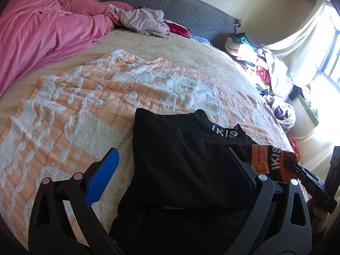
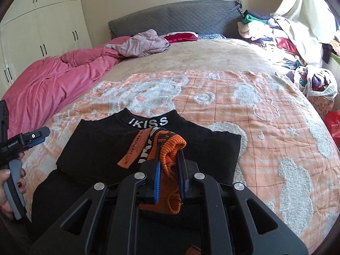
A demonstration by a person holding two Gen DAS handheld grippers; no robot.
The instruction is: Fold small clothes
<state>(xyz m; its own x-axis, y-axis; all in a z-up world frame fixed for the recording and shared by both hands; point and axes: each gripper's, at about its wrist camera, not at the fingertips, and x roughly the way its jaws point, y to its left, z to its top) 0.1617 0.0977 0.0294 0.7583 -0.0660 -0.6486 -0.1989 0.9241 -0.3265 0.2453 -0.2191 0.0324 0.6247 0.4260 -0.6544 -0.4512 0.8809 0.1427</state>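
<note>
A black garment (image 2: 148, 144) with "IKISS" on its collar lies flat on the orange and white blanket (image 2: 244, 110). My right gripper (image 2: 170, 167) is shut on its orange ribbed cuff (image 2: 170, 148) and holds it lifted over the middle of the black cloth. In the left wrist view the black garment (image 1: 174, 153) spreads below my left gripper (image 1: 172, 165), which stands wide open with nothing pinched. Its blue-padded finger (image 1: 106, 172) hangs over the blanket. The orange cuff (image 1: 269, 159) and the right gripper (image 1: 306, 174) show at the right there. A hand holds the left gripper (image 2: 40, 135) at the garment's left edge.
A pink duvet (image 2: 48, 85) is bunched at the bed's left, with a mauve garment (image 2: 144, 42) and a red one (image 2: 180, 36) near the grey headboard (image 2: 176, 19). Piled clothes (image 2: 276, 36) and a bag of clothes (image 2: 316, 82) crowd the right side.
</note>
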